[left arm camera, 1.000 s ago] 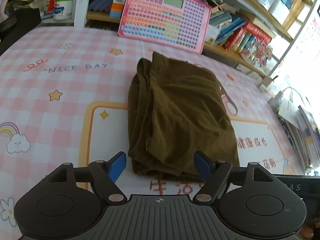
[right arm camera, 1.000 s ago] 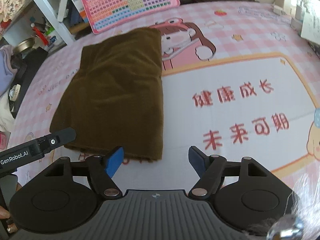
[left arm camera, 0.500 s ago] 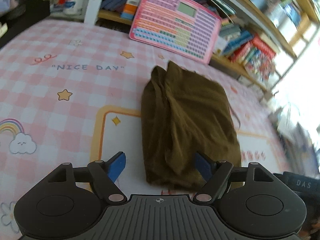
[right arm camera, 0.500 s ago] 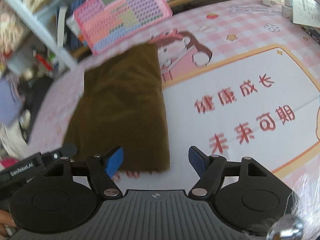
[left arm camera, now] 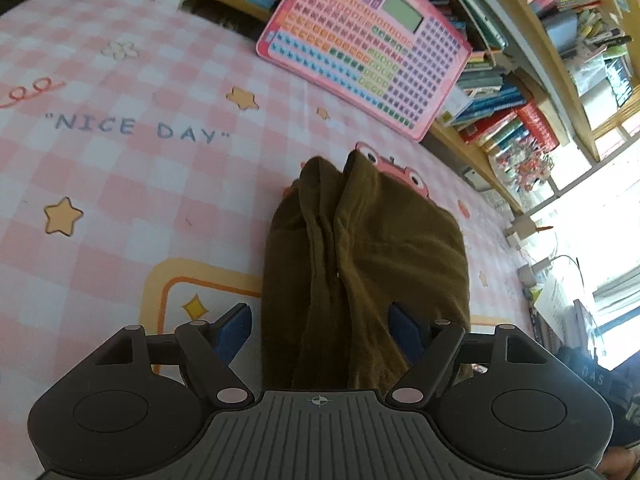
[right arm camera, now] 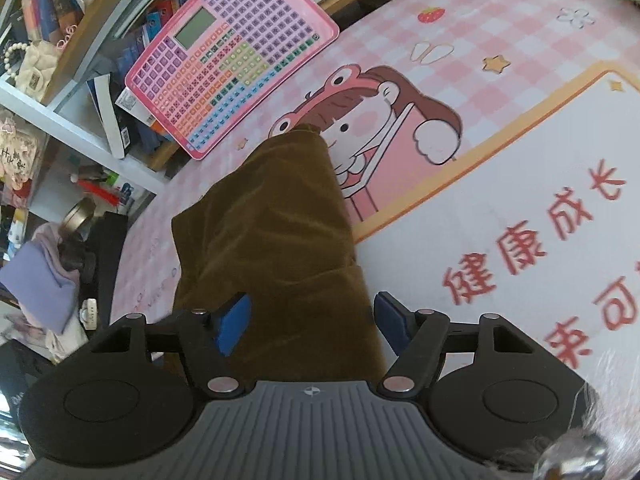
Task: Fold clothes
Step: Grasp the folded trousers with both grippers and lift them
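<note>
A folded olive-brown garment point(left arm camera: 360, 256) lies on the pink checked tablecloth point(left arm camera: 120, 184). In the left wrist view its near end runs between the wide-apart blue fingers point(left arm camera: 234, 332) of my left gripper point(left arm camera: 320, 332), which is open around it. In the right wrist view the same garment point(right arm camera: 272, 232) runs between the spread blue fingers point(right arm camera: 232, 328) of my right gripper point(right arm camera: 312, 326), also open. Neither pair of fingers presses the cloth. The garment's near edge is hidden under both gripper bodies.
A pink keypad toy board point(left arm camera: 360, 40) leans against the bookshelf point(left arm camera: 520, 100) at the table's far edge; it also shows in the right wrist view point(right arm camera: 228, 64). Books and papers point(left arm camera: 560, 312) lie at the right edge. Clutter and a purple cloth point(right arm camera: 40, 280) sit beyond the left edge.
Both grippers have moved forward and down over the garment's near end, so the cloth now lies between their open fingers. The garment itself has not shifted.
</note>
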Motion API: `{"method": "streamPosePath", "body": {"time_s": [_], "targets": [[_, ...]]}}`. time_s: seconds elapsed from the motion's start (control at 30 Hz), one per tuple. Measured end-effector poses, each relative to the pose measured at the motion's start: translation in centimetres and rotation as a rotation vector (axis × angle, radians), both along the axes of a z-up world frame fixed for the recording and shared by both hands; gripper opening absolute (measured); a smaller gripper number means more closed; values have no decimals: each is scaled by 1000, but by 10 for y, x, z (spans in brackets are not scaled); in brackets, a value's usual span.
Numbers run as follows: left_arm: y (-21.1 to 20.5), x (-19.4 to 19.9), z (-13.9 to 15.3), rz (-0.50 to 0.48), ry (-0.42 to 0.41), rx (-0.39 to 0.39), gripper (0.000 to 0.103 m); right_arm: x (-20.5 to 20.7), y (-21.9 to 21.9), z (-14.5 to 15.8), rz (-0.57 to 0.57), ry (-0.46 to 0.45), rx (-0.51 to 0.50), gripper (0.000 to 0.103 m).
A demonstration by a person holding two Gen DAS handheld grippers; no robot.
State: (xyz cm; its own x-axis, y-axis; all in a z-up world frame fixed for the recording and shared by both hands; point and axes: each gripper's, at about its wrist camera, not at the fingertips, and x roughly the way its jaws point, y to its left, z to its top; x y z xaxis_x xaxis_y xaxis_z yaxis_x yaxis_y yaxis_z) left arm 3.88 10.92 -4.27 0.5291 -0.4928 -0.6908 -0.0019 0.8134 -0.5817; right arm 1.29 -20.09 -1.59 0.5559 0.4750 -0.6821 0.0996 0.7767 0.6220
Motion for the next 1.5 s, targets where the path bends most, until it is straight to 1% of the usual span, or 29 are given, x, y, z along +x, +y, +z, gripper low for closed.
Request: {"method": "streamPosePath", "body": {"time_s": [0.07,0.1,0.2,0.23,0.27,0.3,0.33,0.37,0.4,0.47,0.53,0.57,0.63,0.7,0.77,0.8,0.83,0.87,0.93,0.97,1.03,1.07,1.1,1.13,1.17,1.23,1.33,1.4,1.5], "targets": [[-1,4,-3,-6,12,-15,73,3,4,-2,-3,13,-16,60],[-1,6,-4,-12,23,-23,68,5,6,-3,-5,19,-23,55],[-4,9,-4,-7,29,-10,60,9,10,-7,-3,31,-32,51],[-4,9,-3,1,31,-8,54,10,10,-8,-1,34,-30,48],[-4,9,-3,9,32,-7,48,11,11,-8,1,34,-27,43],[-4,8,-3,18,34,-6,43,11,12,-6,10,22,-33,35],[-5,7,1,23,25,4,36,10,15,-2,23,-1,-48,31],[-8,3,9,21,2,27,33,8,19,4,43,-35,-74,25],[-12,-2,18,11,-32,52,32,4,25,13,74,-86,-117,23],[-21,-12,32,-24,-111,101,32,-7,39,30,138,-196,-208,22],[-19,-11,25,-24,-86,99,32,-15,43,33,162,-247,-246,22],[-18,-11,20,-21,-68,96,32,-15,42,30,158,-238,-243,22],[-14,-9,13,-13,-38,75,34,-9,33,19,127,-165,-205,22],[-8,-8,10,-1,-17,35,37,-5,25,14,101,-111,-173,33],[-3,-8,7,9,-1,8,42,-2,19,11,73,-58,-170,55],[-2,-8,5,10,4,4,44,-1,16,9,66,-38,-154,55],[-2,-8,2,13,15,1,51,0,13,6,62,-19,-124,55],[-1,-8,-1,14,28,-7,53,1,10,3,59,-1,-97,55],[1,-8,-7,17,44,-49,52,3,8,-3,60,32,-53,55],[0,-8,-8,14,42,-52,51,4,9,-5,63,44,-35,55],[-5,-7,-7,5,38,-49,49,5,9,-8,70,56,-8,47],[-7,-7,-7,0,36,-48,42,6,10,-8,72,60,2,42],[-9,-8,-6,2,35,-42,40,7,12,-8,73,61,1,38],[-10,-10,-5,6,34,-35,34,7,13,-6,78,56,-9,36],[-11,-12,-2,9,31,-34,30,6,16,-2,90,42,-26,31],[-14,-19,8,10,14,-38,27,-1,23,11,122,-27,-78,27],[-21,-28,20,8,-17,-26,27,-12,31,32,160,-138,-141,26],[-27,-32,25,8,-33,-13,27,-19,31,42,169,-183,-152,26],[-36,-38,33,8,-56,8,27,-27,24,46,167,-204,-135,26]]}}
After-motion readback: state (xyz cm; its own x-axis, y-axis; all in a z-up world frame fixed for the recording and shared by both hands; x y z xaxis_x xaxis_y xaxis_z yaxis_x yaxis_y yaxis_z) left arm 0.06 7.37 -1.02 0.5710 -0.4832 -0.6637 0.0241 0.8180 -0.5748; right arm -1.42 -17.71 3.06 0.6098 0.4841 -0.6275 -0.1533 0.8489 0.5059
